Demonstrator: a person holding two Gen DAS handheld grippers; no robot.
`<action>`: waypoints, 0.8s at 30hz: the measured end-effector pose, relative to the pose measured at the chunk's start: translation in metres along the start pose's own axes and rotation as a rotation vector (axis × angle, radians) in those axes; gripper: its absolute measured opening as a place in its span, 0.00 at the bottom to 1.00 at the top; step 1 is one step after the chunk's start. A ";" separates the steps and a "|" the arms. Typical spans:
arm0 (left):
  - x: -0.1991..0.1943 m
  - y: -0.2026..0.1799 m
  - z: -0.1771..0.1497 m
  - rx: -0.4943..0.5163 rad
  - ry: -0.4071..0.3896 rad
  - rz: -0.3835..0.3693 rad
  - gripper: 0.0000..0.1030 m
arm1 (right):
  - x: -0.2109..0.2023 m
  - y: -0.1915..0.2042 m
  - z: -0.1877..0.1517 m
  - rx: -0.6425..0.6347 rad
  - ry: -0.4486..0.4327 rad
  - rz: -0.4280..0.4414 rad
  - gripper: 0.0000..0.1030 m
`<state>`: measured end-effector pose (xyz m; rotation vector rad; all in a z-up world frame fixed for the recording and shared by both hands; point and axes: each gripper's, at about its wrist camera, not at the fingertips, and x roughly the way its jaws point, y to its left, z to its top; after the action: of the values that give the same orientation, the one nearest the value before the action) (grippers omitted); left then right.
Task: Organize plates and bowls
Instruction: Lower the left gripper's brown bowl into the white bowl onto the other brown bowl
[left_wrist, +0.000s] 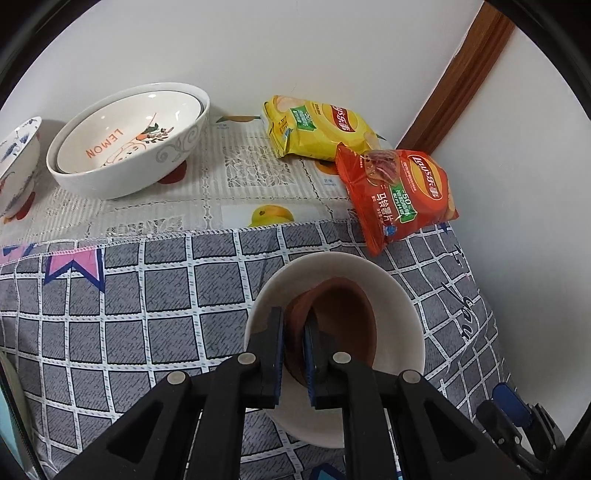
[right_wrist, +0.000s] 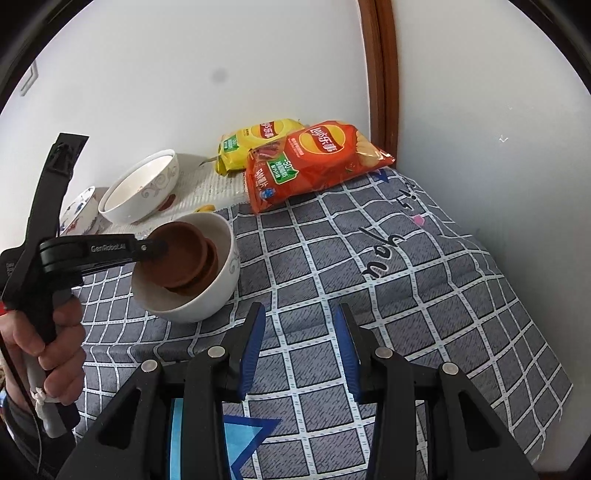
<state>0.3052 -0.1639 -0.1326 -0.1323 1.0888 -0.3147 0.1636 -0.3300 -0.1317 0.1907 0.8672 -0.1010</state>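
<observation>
Bowls sit on a table with a gray checked cloth (left_wrist: 147, 295). From the left wrist view, the left gripper (left_wrist: 293, 347) pinches the rim of a brown bowl (left_wrist: 343, 321), one finger outside it and one inside. The brown bowl is small, plain and smooth, and it is tipped on its side inside a white bowl (left_wrist: 402, 306). The white bowl is round and plain inside, and it stands near the right edge of the table, on the gray cloth. At the back left, on a lacy cloth with fruit pictures (left_wrist: 240, 173), a big white bowl (left_wrist: 166, 155) with gray swirls holds another bowl that says LEMON (left_wrist: 122, 136). A blue-painted bowl (left_wrist: 18, 155) stands just beside it at the left edge. A yellow chip bag (left_wrist: 317, 129) and a red chip bag (left_wrist: 399, 195) lie at the back right corner, touching each other.

From the right wrist view, the right gripper (right_wrist: 301, 347) hangs over the gray cloth with its jaws spread wide and nothing between them. Its pads (right_wrist: 253, 343) are blue. To the left, a hand (right_wrist: 55, 347) holds the left gripper, which reaches into the white bowl. Here it looks like two brown bowls stacked together. The white bowl has a gray swirl on its side.
</observation>
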 end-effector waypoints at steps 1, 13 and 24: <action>0.001 0.000 0.000 -0.001 0.002 -0.003 0.10 | 0.000 0.001 -0.001 -0.001 0.001 -0.001 0.38; 0.006 0.001 -0.001 -0.034 0.009 -0.036 0.10 | -0.002 0.002 -0.002 0.001 0.008 0.005 0.38; 0.007 0.000 -0.002 -0.037 0.023 -0.056 0.10 | -0.001 0.002 -0.003 0.009 0.021 0.002 0.38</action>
<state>0.3069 -0.1656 -0.1394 -0.1925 1.1150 -0.3471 0.1606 -0.3273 -0.1323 0.2014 0.8874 -0.1018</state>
